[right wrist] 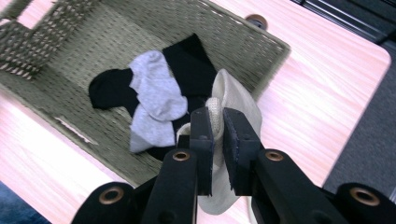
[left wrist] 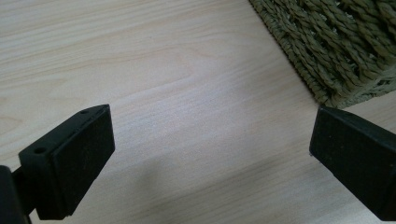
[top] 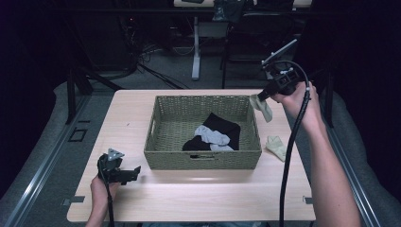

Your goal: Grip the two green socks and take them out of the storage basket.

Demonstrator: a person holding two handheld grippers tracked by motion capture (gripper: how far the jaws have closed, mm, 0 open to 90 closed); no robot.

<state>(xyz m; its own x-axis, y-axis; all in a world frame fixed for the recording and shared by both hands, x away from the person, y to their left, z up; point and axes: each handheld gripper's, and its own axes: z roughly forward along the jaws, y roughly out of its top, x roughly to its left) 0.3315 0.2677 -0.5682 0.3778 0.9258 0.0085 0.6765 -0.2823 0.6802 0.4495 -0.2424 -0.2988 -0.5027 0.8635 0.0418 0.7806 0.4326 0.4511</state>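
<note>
Cream sock (top: 261, 107) pinched by right gripper (top: 259, 98), over basket (top: 203, 160) rt rim, clear above.

surface: pale wooden table (top: 189, 198) | on it: woven basket (top: 203, 158), cream sock (top: 276, 146) right of basket

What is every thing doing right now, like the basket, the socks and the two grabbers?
Woven olive basket: upright on the table, open-topped.
Black socks: lying in the basket.
Light grey sock: lying on the black socks.
Cream sock: pinched, dangling over the basket's right rim.
Second cream sock: lying on the table, right of the basket.
Right gripper: shut on the cream sock.
Left gripper: open, empty.
</note>
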